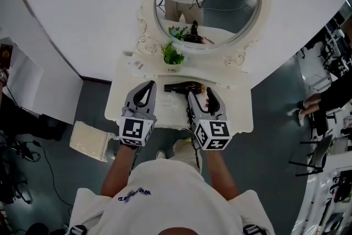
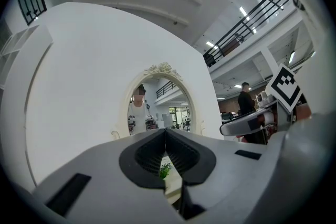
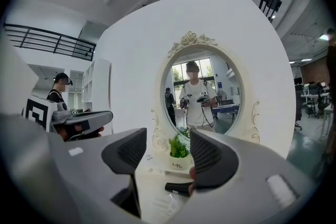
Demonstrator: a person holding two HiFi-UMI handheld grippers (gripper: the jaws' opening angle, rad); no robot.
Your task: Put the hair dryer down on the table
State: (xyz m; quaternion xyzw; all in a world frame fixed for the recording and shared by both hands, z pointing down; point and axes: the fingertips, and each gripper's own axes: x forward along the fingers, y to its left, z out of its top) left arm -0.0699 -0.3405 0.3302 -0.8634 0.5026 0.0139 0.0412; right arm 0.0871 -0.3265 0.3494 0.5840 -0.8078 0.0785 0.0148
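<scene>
Hair dryer (image 1: 184, 87) on white vanity (image 1: 237, 110), oval mirror (image 1: 220, 3), grey floor (image 1: 275, 135)

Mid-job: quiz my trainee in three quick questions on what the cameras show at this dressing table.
1. True or false: the hair dryer lies on the table.
2. Whose jaws stand apart? A: left gripper. B: right gripper.
3. Fill in: the potted plant stands in front of the oval ____.
Key: 1 true; 2 B; 3 mirror.
</scene>
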